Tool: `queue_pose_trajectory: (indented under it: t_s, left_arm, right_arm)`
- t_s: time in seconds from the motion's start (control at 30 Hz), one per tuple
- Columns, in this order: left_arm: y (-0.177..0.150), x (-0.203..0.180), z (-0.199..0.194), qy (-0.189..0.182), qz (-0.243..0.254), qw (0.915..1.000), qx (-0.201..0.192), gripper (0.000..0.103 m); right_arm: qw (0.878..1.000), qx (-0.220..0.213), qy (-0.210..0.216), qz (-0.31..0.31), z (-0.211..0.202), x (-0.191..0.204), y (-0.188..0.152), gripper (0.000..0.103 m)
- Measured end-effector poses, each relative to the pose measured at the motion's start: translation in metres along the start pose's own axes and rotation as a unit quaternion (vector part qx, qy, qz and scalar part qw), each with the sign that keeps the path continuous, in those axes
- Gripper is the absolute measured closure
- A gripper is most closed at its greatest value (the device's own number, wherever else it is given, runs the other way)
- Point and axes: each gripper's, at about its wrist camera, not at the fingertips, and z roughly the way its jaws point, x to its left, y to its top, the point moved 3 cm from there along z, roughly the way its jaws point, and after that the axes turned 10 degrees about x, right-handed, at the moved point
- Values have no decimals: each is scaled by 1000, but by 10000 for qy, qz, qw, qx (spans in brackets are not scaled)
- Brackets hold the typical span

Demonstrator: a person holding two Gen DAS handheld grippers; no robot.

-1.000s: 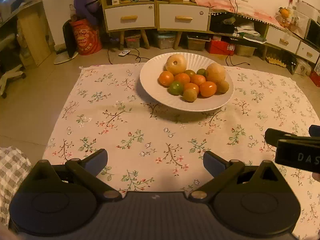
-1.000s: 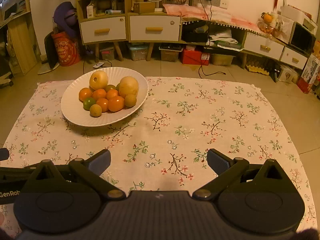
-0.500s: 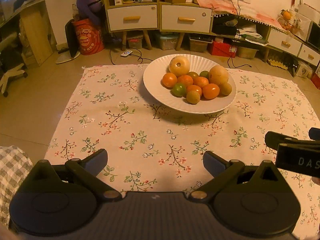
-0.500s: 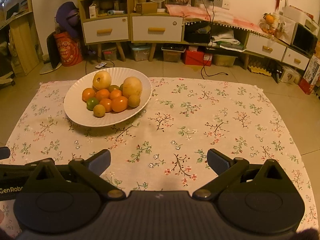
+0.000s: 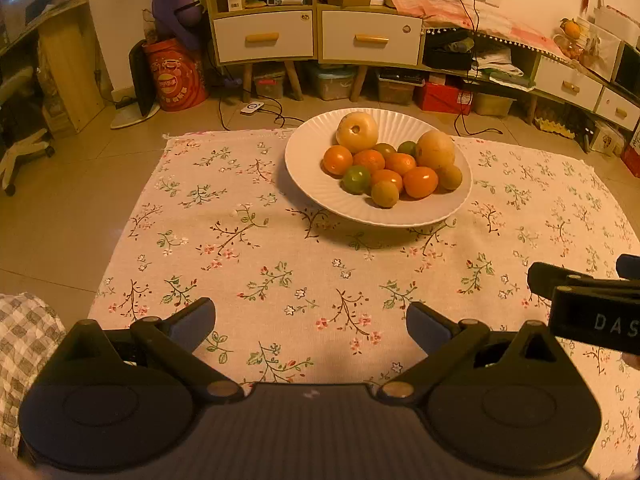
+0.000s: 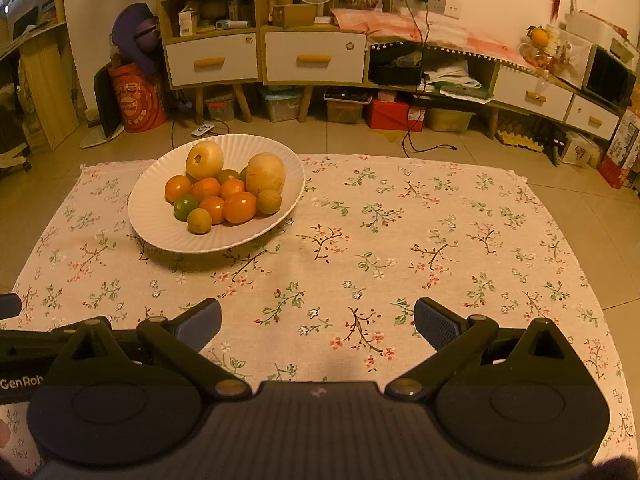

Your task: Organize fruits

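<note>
A white ribbed plate sits on the floral cloth, piled with several fruits: two large pale yellow ones, several oranges and small green ones. In the right wrist view the same pile lies at the left. My left gripper hangs open over bare cloth, well short of the plate, nothing between its fingers. My right gripper is also open and empty, nearer the cloth's middle, to the right of the plate.
The floral cloth lies on a tiled floor. Low cabinets with drawers, boxes and cables stand behind. The right gripper's body shows at the left view's right edge. A checked sleeve is at lower left.
Both grippers have drawn back and risen a little, so the plate sits lower in both views and more room shows behind it. Jaws stay open; the fruit has not moved.
</note>
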Motion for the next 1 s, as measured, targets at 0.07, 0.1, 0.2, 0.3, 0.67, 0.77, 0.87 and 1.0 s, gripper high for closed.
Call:
queue_pose_trajectory:
  t_s: [0.07,0.1,0.2,0.3,0.67,0.77,0.87,1.0]
  left_arm:
    - [0,-1,0,-1,2,10000,3,6]
    - [0,-1,0,2,8,10000,3,6]
    - [0,-1,0,-3,15,10000,7,6]
    - [0,-1,0,-2,12,10000,3,6]
    - [-1,-1,1,-17,16,10000,9,6]
    - [-1,-2,1,-17,17,10000,16,6]
    - [-1,-1,0,-16,18,10000,11,6]
    - [-2,-1,1,-18,17,10000,9,6]
  right_arm:
    - [10000,0,3,-1,0,0,0,0]
    - [10000,2,2,-1,0,0,0,0]
    - [10000,20,8,-9,0,1,-1,0]
    - [10000,30,9,-18,0,2,-2,0]
    - [10000,25,15,-9,1,2,-2,0]
    - [10000,27,10,-11,1,2,-2,0]
    - [10000,27,11,-11,1,2,-2,0]
    - [10000,26,13,-11,1,2,-2,0]
